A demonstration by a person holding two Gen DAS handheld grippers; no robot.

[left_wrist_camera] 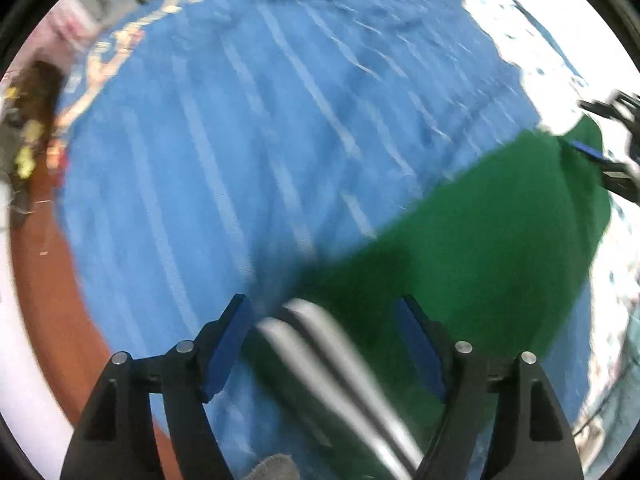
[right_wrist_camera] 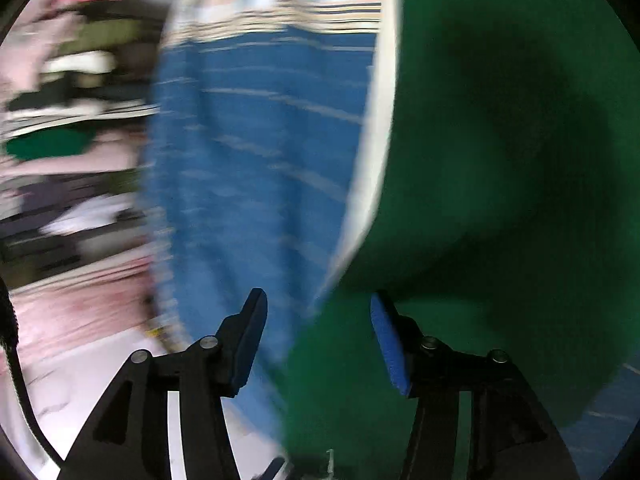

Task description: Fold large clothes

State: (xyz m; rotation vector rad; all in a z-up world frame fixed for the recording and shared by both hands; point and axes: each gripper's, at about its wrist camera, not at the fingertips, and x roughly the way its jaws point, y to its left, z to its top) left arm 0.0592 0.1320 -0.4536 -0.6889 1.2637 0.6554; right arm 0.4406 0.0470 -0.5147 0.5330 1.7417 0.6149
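A green garment lies spread on a blue cloth with thin white stripes. In the left wrist view my left gripper hangs over the garment's near end, jaws wide apart. A blurred black-and-white striped band of the garment lies between them, and the pads do not press on it. My right gripper shows at the garment's far corner. In the right wrist view my right gripper is open over the edge where the green garment meets the blue cloth. Both views are motion-blurred.
A heap of mixed clothes is piled to the left of the blue cloth. Red-brown floor and dark clutter lie past the cloth's left edge. A white patterned sheet shows beyond the blue cloth.
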